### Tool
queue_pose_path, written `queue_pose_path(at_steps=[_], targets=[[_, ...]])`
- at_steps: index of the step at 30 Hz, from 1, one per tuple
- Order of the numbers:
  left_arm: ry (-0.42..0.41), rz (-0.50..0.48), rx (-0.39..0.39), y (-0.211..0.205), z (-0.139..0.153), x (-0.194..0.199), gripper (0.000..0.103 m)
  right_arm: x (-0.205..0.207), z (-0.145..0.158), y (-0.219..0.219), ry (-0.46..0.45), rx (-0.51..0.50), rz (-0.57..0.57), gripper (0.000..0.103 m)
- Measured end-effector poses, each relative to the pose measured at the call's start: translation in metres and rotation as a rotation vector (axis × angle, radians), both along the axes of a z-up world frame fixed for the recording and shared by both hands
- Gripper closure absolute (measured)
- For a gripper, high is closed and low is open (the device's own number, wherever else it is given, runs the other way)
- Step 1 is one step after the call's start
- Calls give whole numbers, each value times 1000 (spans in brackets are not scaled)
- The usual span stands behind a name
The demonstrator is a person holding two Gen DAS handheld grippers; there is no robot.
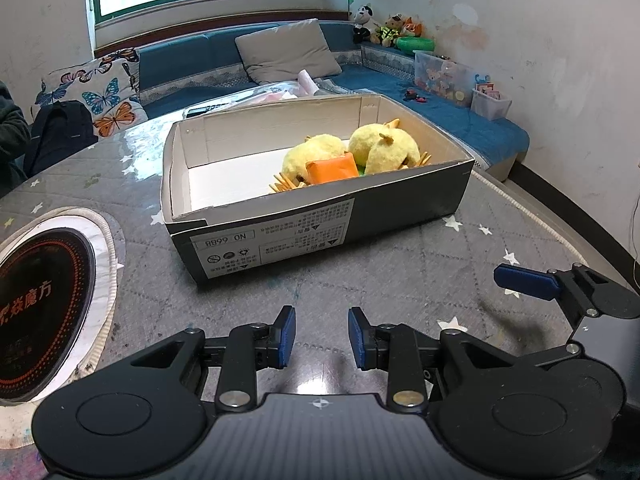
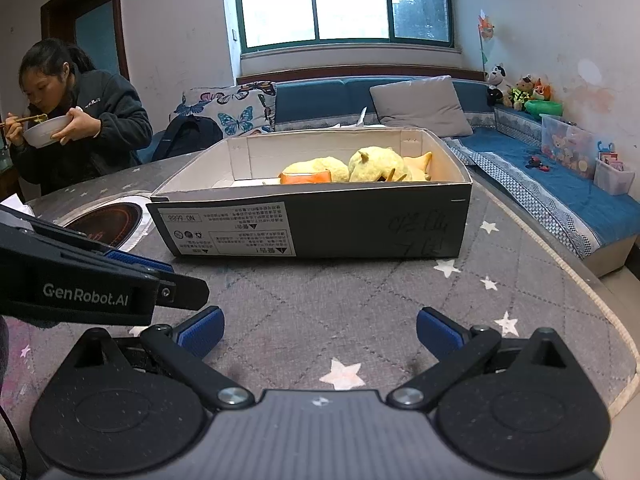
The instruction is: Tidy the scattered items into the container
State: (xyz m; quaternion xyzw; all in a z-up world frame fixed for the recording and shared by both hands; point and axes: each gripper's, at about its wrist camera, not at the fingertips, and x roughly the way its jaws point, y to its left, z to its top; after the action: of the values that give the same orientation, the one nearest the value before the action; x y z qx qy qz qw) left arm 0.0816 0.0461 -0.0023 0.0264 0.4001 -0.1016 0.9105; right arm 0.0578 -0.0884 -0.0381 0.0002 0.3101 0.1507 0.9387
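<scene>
Resting on a grey quilted surface patterned with white stars, a dark cardboard box with a white interior holds two yellow plush ducks lying side by side toward its right end, an orange beak turned toward the near wall. From the left wrist camera, the left claw hangs low over the surface just in front of the box, its blue pads a narrow gap apart with nothing between them. One blue-tipped finger of the right claw reaches in from the right edge, clear of the box. A round black induction cooktop sits flush in the surface at left, and a blue sofa with a grey cushion runs beneath the window behind.

From the right wrist camera, the right claw spreads wide and empty above the star-printed surface, the box standing well ahead of it with the ducks visible over the rim. The left claw enters from the left edge; its opening cannot be judged here. A woman in a dark jacket eats from a white bowl at the far left.
</scene>
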Motion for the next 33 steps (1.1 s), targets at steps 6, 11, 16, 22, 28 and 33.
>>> queue_pose_path(at_steps=[6, 11, 16, 22, 28, 33], targets=[[1, -5, 6, -4, -1, 0, 72, 1, -2, 0, 8, 0, -2, 0], [3, -6, 11, -6, -2, 2, 72, 2, -3, 0, 12, 1, -2, 0], [8, -1, 16, -7, -2, 3, 72, 3, -3, 0, 15, -1, -1, 0], [13, 7, 22, -6, -4, 6, 72, 4, -5, -1, 21, 2, -6, 0], [18, 10, 26, -6, -4, 7, 72, 6, -5, -1, 24, 1, -4, 0], [20, 9, 30, -7, -5, 9, 72, 7, -7, 0, 29, 2, 0, 0]])
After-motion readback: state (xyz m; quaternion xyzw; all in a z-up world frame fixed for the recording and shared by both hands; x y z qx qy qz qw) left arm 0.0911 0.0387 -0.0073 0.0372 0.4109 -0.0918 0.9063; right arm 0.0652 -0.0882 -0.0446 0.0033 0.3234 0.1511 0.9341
